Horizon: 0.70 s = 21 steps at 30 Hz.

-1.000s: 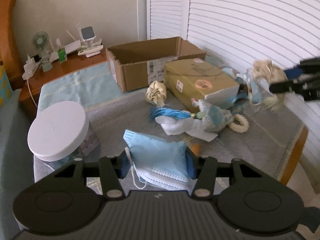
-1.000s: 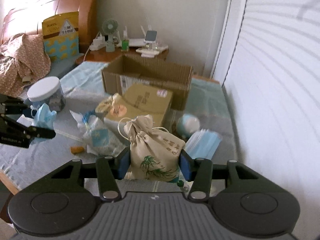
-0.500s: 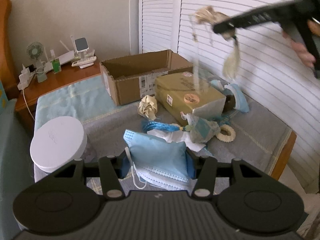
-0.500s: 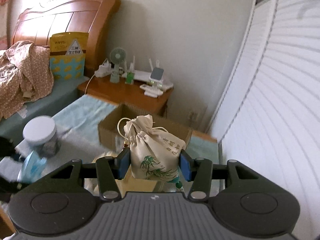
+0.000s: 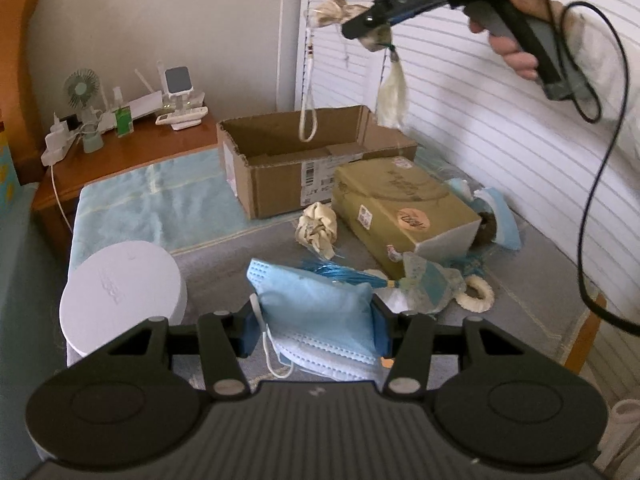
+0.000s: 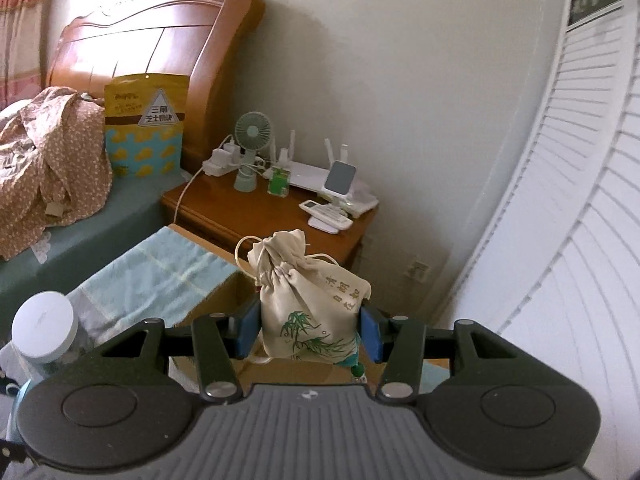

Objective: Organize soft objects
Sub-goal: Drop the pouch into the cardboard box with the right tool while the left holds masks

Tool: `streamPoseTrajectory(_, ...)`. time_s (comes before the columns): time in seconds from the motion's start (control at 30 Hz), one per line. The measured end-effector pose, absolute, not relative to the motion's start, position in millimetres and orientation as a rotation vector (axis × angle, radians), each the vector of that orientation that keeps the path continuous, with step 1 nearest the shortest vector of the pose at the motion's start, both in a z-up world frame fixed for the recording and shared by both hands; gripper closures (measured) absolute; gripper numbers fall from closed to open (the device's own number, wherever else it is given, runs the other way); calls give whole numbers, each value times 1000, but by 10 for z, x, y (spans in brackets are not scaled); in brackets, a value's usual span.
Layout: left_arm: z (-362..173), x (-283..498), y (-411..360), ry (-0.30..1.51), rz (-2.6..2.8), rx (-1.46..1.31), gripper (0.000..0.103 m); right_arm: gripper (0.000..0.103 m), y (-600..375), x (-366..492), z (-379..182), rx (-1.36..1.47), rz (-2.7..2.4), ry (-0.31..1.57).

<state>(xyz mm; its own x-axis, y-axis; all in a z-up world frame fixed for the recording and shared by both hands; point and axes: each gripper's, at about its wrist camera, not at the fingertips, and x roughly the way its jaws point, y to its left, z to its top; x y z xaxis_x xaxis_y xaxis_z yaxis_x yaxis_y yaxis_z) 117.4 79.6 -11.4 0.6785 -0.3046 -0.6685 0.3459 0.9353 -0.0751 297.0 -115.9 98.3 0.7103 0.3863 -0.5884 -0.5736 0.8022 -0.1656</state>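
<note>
My left gripper (image 5: 314, 326) is shut on a stack of blue face masks (image 5: 316, 312) just above the grey mat. My right gripper (image 6: 308, 334) is shut on a cream drawstring pouch (image 6: 308, 312) printed with green bamboo. In the left wrist view that gripper (image 5: 362, 26) hangs high over the open cardboard box (image 5: 296, 160), held by a person's hand (image 5: 516, 46); the pouch (image 5: 332, 14) shows at its tip, with its cord loop and tassel (image 5: 392, 96) dangling. The box (image 6: 224, 300) lies just beneath the pouch in the right wrist view.
On the mat lie a knotted cream cloth (image 5: 318, 230), a blue tassel (image 5: 344, 276), a patterned sachet (image 5: 428, 284) and a cream ring (image 5: 478, 298). An olive carton (image 5: 400, 208) lies beside the box. A white-lidded jar (image 5: 120, 296) stands left. A nightstand (image 6: 256, 216) carries a fan and gadgets.
The right gripper has carried the pouch up and leftward, from low beside the olive carton to high above the cardboard box. The left gripper has drifted slightly with its masks.
</note>
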Motion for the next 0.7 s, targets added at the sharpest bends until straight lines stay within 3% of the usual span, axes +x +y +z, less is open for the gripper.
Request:
streamPoseTrajectory(0.37, -193, 1295, 753, 774, -353, 59, 51, 45, -1098, 3338, 415, -410, 535, 686)
streamPoseTrajectory(0.4, -195, 1292, 749, 775, -355, 61, 51, 39, -1122, 3327, 366, -424, 512, 692)
streamPoseTrajectory(0.47, -197, 1293, 736, 777, -359, 61, 51, 8, -1190, 3302, 319, -418, 502, 697)
streamPoseTrajectory(0.57, -201, 1288, 724, 783, -361, 61, 51, 1, -1300, 3215, 311, -381, 495, 693)
streamPoseTrajectory(0.7, -197, 1279, 722, 789, -362, 51, 51, 0, -1376, 3036, 300, -371, 458, 690)
